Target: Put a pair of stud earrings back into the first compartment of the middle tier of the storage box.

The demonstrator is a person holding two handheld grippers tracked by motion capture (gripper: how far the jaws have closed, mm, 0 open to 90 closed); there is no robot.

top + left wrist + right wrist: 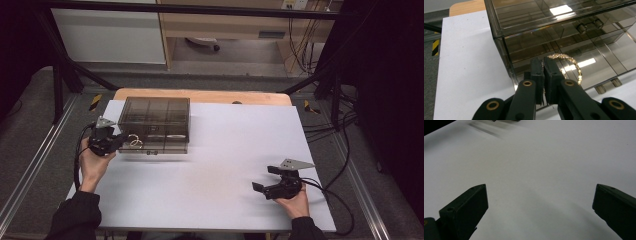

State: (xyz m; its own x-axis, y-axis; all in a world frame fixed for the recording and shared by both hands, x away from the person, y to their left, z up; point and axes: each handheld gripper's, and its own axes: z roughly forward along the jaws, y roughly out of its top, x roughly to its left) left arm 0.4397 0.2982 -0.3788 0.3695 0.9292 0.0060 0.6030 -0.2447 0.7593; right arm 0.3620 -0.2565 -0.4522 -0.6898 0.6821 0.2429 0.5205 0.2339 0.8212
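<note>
Closest to me in the left gripper view, the left gripper [543, 75] has its two black jaws pressed nearly together on a thin gold chain bracelet [570, 65], which loops out to the right of the jaw tips. I see the bracelet hanging against the front of a smoked, see-through plastic drawer box [529, 30], low on its left end, near the corner. Inside the box I can make out dividers and a couple of small round knobs, though the reflections of the ceiling lights blur the detail. I cannot tell whether the bracelet sits in an open drawer or just in front of the panel.

From the high view, I have the left gripper [111, 140] up against the left front of the box [156, 124], with the bracelet [134, 143] a pale glint between them. The box stands on the far left part of a white sheet [220, 170] that covers the wooden table [200, 95].

My right gripper [265, 180] rests well apart from all that, at the near right of the sheet, jaws spread wide and holding nothing. In the right gripper view I see the right gripper [540, 205] over bare white sheet [536, 165], one jaw at each side.
</note>
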